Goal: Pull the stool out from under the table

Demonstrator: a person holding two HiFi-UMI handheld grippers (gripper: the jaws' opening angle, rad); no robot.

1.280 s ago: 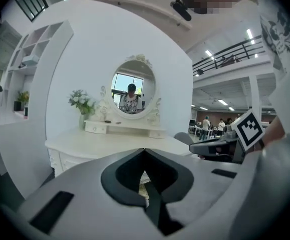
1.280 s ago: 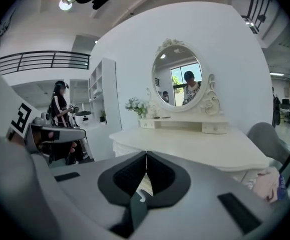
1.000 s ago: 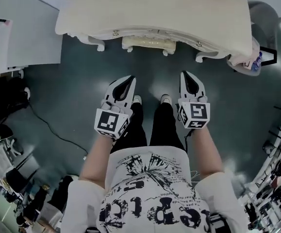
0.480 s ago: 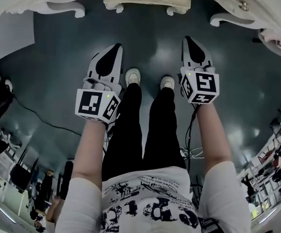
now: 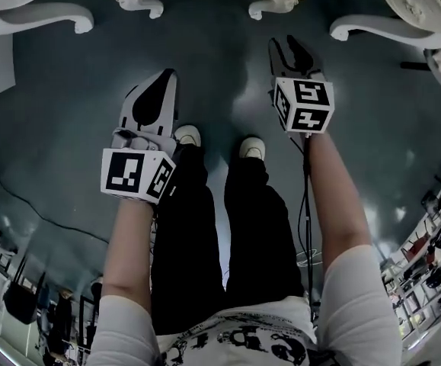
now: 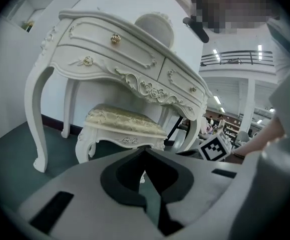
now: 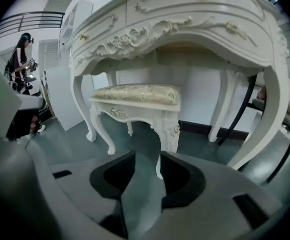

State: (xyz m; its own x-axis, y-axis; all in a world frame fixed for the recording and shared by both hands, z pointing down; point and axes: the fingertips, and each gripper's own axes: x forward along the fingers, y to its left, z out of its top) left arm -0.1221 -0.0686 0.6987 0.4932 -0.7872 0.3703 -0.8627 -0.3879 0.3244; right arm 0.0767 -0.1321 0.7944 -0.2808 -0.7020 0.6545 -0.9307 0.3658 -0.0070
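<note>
No words or numbers could be read anywhere. The left cube (image 5: 138, 174) and the right cube (image 5: 304, 105) bore only black-and-white square patterns, not letters. The black print on the person's white shirt (image 5: 235, 345) was cut off at the edge and illegible.

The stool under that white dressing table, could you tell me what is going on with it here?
A person with a gripper in each hand stands facing the dressing table, and the stool sits tucked beneath it, untouched. The left gripper is shut and empty; the right gripper has its jaws opening with nothing between them.
</note>
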